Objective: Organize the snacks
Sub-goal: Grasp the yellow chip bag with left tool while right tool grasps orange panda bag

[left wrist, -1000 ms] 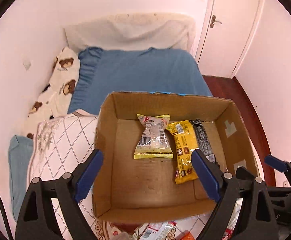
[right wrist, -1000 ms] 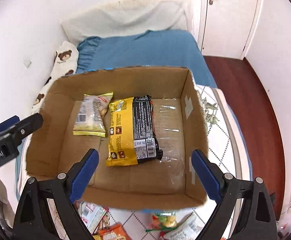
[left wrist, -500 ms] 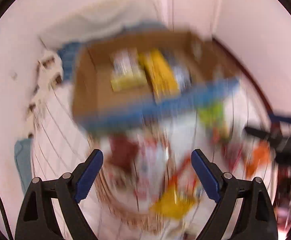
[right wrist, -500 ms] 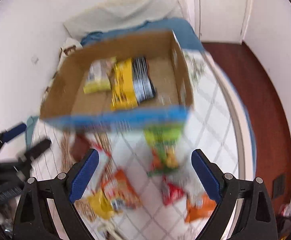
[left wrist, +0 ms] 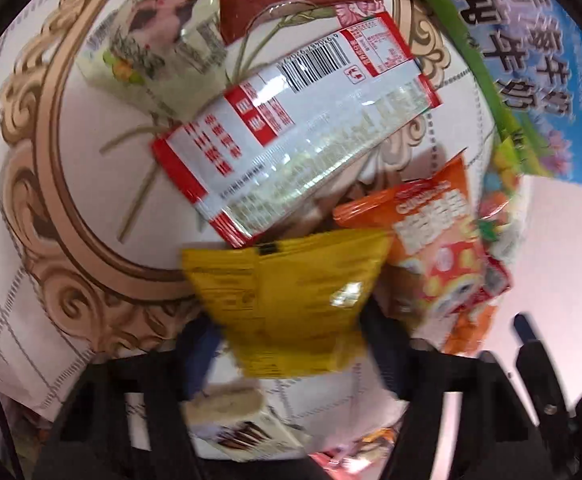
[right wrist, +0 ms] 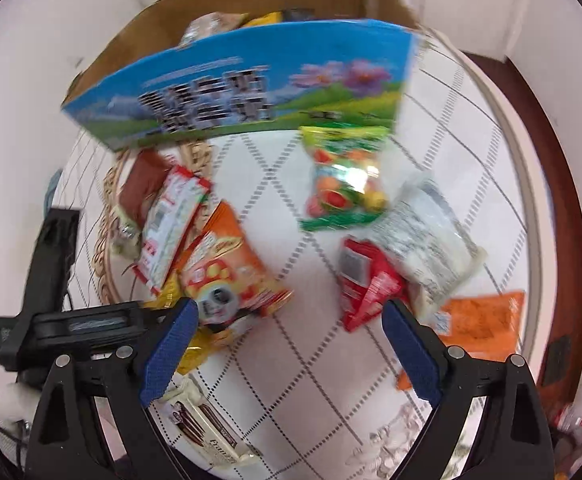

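Left wrist view: my left gripper [left wrist: 291, 336] low over pile, jaws spread either side of yellow packet [left wrist: 287, 304]; blurred, cannot tell if pads touch it. Red-and-white packet [left wrist: 295, 136] just above, orange packet [left wrist: 439, 264] beside.

Right wrist view: my right gripper [right wrist: 289, 344] wide open, empty, above quilt [right wrist: 251, 168]. Cardboard box [right wrist: 231, 92] beyond, some snacks already inside. Red packet [right wrist: 367, 284] nearest jaws.

Judgement: picking step. Next: close left on yellow packet, carry to box.

A home bedroom. Snack packets [right wrist: 343, 176] lie on a quilted bedspread [right wrist: 331, 360]. White walls [right wrist: 551, 8] and dark wood floor [right wrist: 551, 152] surround it.
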`<state>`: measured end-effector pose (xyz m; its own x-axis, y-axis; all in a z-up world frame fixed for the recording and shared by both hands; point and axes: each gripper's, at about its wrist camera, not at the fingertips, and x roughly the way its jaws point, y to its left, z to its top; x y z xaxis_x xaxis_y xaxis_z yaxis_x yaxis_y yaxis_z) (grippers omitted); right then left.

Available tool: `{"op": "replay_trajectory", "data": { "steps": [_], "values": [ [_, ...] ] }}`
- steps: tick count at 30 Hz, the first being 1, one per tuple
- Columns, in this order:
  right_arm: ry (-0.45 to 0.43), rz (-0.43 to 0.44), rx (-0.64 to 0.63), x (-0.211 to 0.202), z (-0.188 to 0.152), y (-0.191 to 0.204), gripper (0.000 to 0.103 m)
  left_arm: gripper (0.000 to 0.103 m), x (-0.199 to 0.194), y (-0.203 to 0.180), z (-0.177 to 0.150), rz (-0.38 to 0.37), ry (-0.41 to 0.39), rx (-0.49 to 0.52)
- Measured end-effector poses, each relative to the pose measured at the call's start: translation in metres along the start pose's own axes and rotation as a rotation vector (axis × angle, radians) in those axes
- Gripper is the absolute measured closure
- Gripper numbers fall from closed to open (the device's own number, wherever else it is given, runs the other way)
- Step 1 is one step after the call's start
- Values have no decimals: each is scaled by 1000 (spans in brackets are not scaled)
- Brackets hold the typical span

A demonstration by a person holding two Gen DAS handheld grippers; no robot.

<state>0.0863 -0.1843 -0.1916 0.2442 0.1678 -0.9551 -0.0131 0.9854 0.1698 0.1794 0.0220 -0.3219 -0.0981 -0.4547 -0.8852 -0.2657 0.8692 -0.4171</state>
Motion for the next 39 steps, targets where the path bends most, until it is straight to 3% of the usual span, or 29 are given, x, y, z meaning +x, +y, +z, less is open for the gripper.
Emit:
{"op": "replay_trajectory", "data": {
  "steps": [2,6,8,10,14,18,23,26,32,39],
  "values": [
    [7,20,-66,5,7,13,21,51,-4,-5,-1,61,-25,78],
    [38,-24,-221,30,23,44,22,52,-18,-10,-3,284,-103,246],
    [106,-43,-289,50,26,59,22,52,-21,-6,-2,327,-111,284],
    [171,-77,-362,71,24,73,22,52,-20,1,1,307,-97,280],
    [200,-188,-452,89,9,84,43,51,-17,14,1,285,-97,295],
    [186,-178,-217,76,1,51,45,51,-15,17,-5,278,-112,329],
    [197,-115,113,62,-24,2,45,51,13,-36,-29,293,-120,473],
    [230,-57,237,66,-37,-16,45,45,29,-44,-28,305,-94,472],
    [196,-60,265,64,-24,-22,42,44,32,-44,-18,268,-91,441],
    [127,-80,207,61,-23,-4,48,55,4,-41,-17,270,-126,451]
  ]
}}
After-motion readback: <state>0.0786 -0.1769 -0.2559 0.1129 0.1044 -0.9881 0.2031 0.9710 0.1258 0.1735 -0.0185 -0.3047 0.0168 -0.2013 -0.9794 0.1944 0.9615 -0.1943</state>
